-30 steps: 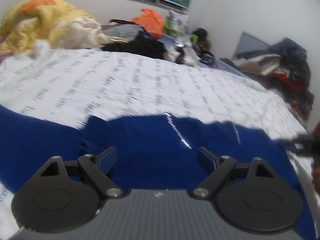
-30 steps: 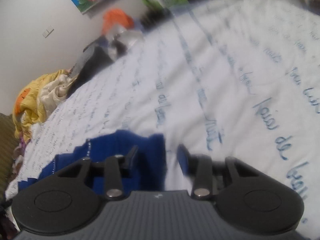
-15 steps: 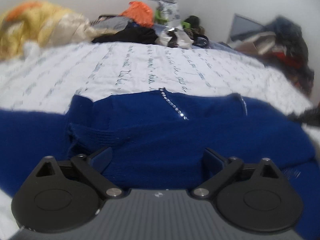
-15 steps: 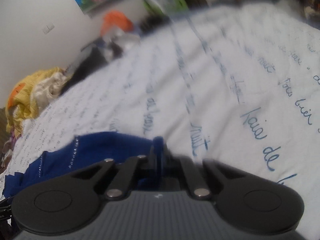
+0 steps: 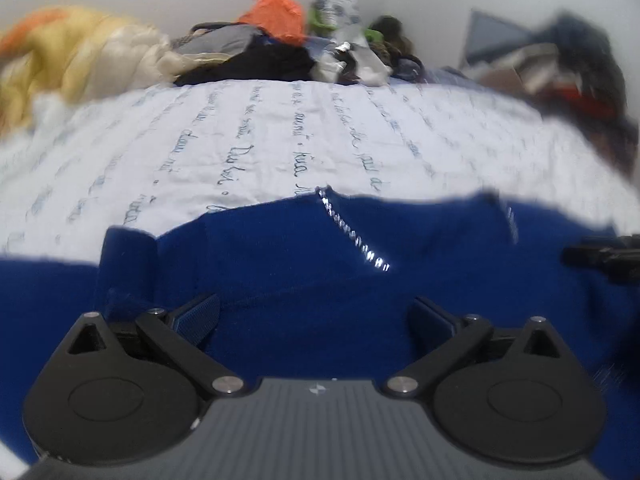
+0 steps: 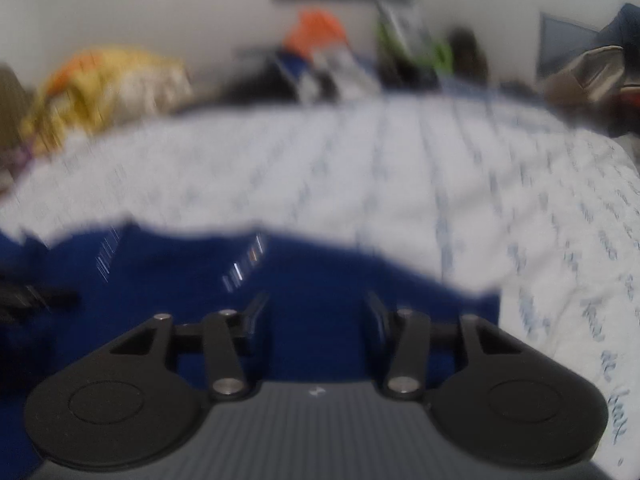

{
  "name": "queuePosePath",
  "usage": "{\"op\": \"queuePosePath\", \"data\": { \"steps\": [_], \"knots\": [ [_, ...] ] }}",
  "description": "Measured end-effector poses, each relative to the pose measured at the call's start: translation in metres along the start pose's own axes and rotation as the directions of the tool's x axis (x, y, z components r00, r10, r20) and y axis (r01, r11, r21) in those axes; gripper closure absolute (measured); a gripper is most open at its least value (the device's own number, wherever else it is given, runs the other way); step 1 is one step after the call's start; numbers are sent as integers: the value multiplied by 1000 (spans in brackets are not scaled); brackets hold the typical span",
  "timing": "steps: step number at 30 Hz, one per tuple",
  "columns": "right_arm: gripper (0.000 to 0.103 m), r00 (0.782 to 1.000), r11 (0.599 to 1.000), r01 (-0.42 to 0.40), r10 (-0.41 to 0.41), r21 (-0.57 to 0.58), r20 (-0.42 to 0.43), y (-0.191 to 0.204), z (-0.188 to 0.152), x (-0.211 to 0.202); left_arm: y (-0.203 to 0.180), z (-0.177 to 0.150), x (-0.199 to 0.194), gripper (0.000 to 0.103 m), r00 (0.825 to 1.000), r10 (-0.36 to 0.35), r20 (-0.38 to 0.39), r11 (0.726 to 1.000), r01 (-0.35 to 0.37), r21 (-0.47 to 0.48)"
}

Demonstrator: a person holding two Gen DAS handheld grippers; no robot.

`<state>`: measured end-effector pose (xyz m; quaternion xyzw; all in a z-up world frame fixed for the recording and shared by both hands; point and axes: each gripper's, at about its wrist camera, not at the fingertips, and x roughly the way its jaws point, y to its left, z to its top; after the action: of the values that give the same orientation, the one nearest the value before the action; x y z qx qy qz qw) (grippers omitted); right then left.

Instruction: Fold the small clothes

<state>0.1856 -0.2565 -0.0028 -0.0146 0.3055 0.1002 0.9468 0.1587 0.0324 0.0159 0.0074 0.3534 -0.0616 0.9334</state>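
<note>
The left gripper (image 5: 314, 314) is hovering low over the blue garment (image 5: 304, 264) with its fingers spread wide and nothing between them, likely lining up on the fabric for a fresh pinch. The right gripper (image 6: 314, 316) is also standing parted, though less widely, and is gripping nothing; it is poised over the garment's right-hand portion. The garment is lying spread on the white bedsheet (image 5: 280, 136) printed with script, a line of shiny studs (image 5: 352, 236) running across its front, so both tools are sitting at its near edge, where a fold would probably begin. The right wrist view is heavily smeared, so whether its fingertips are touching the cloth is hard to say. The garment's near hem is hiding under both tools, and its sides are running out of view. Piled clothes (image 5: 272, 40) are crowding the far end of the bed.
</note>
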Motion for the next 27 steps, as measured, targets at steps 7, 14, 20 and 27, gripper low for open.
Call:
{"op": "queuePosePath", "data": {
  "steps": [7,14,20,27],
  "knots": [
    [30,1000,999,13,-13,33,9,-6,-5,4,66,-16,-75,0,982,81,168,985,-52,-167],
    [27,1000,999,16,-16,30,9,0,-5,-3,272,-41,-104,5,940,339,46,646,-196,-738],
    [27,1000,999,15,-15,31,9,0,-5,-3,374,-48,-102,12,936,351,-31,414,-185,-891],
    [27,1000,999,14,-14,30,8,1,-5,-2,384,-41,-80,55,930,349,-116,468,-280,-838]
  ]
}}
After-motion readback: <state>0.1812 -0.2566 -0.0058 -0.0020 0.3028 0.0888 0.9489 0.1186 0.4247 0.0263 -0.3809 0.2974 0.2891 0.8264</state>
